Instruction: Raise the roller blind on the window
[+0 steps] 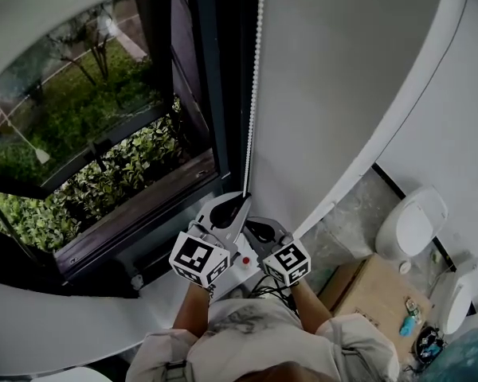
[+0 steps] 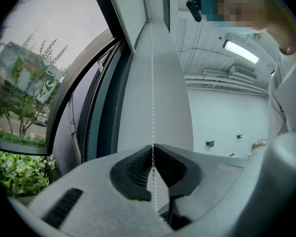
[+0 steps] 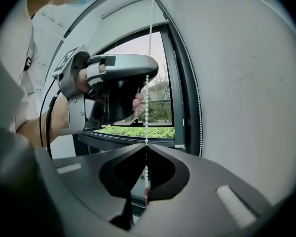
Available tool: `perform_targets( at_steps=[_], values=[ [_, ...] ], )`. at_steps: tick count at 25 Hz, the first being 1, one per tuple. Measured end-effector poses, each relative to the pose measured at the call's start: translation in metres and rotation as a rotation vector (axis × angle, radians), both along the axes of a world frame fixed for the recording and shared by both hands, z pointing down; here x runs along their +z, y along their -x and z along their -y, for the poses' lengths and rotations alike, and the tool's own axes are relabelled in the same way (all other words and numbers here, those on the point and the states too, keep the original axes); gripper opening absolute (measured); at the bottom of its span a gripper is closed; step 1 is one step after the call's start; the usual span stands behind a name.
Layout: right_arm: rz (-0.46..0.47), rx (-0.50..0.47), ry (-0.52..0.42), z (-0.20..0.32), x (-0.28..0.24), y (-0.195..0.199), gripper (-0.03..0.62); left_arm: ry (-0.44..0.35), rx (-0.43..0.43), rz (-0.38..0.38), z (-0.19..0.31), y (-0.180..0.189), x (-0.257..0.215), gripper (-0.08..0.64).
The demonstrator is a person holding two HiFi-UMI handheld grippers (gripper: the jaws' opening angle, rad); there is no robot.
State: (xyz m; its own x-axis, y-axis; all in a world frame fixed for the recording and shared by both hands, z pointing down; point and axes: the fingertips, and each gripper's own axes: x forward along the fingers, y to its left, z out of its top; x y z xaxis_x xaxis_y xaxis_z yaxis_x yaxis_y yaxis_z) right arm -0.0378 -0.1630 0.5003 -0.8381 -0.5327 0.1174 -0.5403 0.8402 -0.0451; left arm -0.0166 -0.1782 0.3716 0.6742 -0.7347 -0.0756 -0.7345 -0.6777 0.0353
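A white bead chain [image 1: 255, 86] hangs down the dark window frame [image 1: 215, 78], next to the white wall. My left gripper [image 1: 245, 198] is shut on this chain, which runs up from its pinched tips [image 2: 153, 146]. Just below it, my right gripper [image 1: 256, 229] is also shut on the same chain [image 3: 147, 112], the beads passing between its closed pads [image 3: 147, 147]. In the right gripper view the left gripper [image 3: 146, 74] sits directly above, held by a hand. A second strand of chain [image 3: 196, 107] lies along the frame. I cannot make out the blind's fabric; the glass shows uncovered.
The white wall [image 1: 342, 78] is close on the right. Below right stand a white rounded fixture [image 1: 413, 223] and a wooden surface [image 1: 376, 291] with small items. Green hedge [image 1: 103, 181] lies outside the window, with its sill [image 1: 143, 237] just ahead of the grippers.
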Motion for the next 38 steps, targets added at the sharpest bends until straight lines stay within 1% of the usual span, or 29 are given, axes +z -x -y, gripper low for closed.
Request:
perform_targets(
  at_steps=[7, 18, 25, 38],
  values=[
    [-0.020, 0.001, 0.019, -0.001, 0.011, -0.003, 0.011, 0.016, 0.010, -0.002, -0.001, -0.002, 0.011, 0.021],
    [-0.061, 0.008, 0.060, -0.002, 0.037, -0.004, 0.012, 0.066, 0.013, -0.003, 0.000, 0.001, 0.038, 0.023],
    [-0.054, 0.019, 0.065, -0.004, 0.045, -0.003, 0.012, 0.065, 0.006, -0.016, -0.003, 0.002, 0.046, 0.023],
    [-0.075, 0.038, 0.095, -0.013, 0.060, -0.006, 0.012, 0.095, 0.007, -0.022, -0.008, 0.000, 0.061, 0.023]
  ],
)
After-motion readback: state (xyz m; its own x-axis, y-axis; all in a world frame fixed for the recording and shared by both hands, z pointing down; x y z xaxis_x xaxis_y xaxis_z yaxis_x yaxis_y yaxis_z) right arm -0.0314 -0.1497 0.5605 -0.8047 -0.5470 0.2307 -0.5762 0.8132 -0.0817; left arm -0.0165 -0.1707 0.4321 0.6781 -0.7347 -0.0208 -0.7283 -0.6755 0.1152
